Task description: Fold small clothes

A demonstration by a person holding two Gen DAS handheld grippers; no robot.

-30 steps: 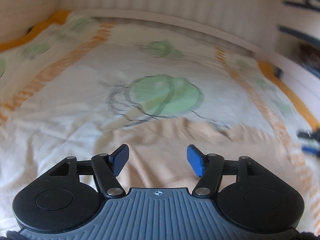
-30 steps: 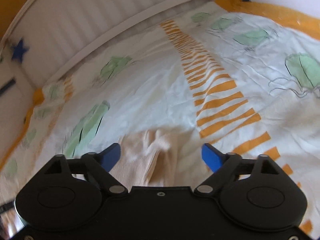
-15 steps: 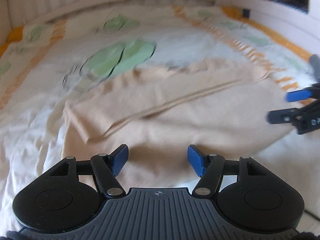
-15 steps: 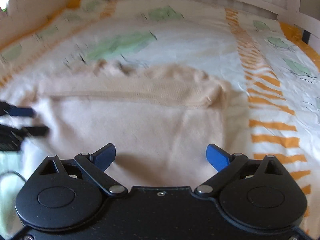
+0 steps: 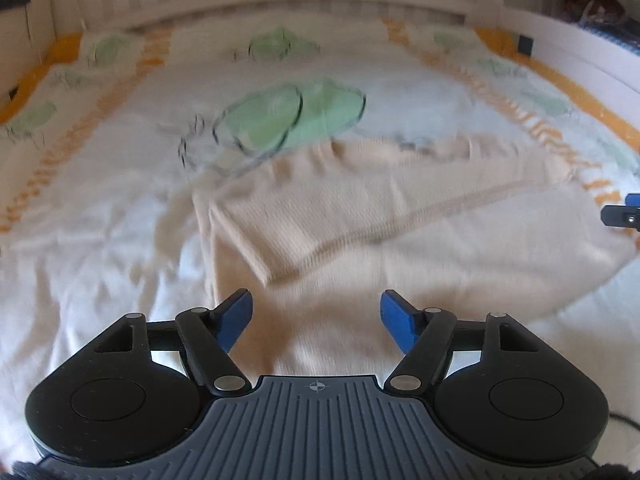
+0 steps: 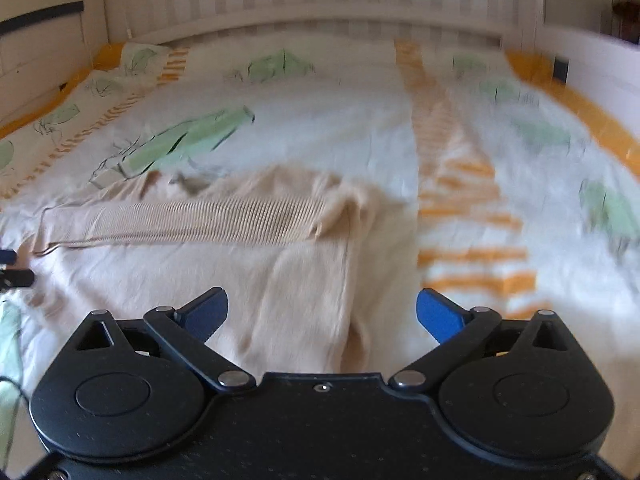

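Both grippers, left gripper (image 5: 316,316) and right gripper (image 6: 322,314), are opening wide and hold nothing. 1 beige knit sweater (image 5: 400,232) lies flat on the bed cover (image 5: 100,208), right under and ahead of their blue fingertips (image 6: 438,314).

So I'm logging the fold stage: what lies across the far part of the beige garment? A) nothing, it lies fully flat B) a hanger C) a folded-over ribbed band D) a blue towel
C: a ribbed band lies folded across the far part of the beige garment.
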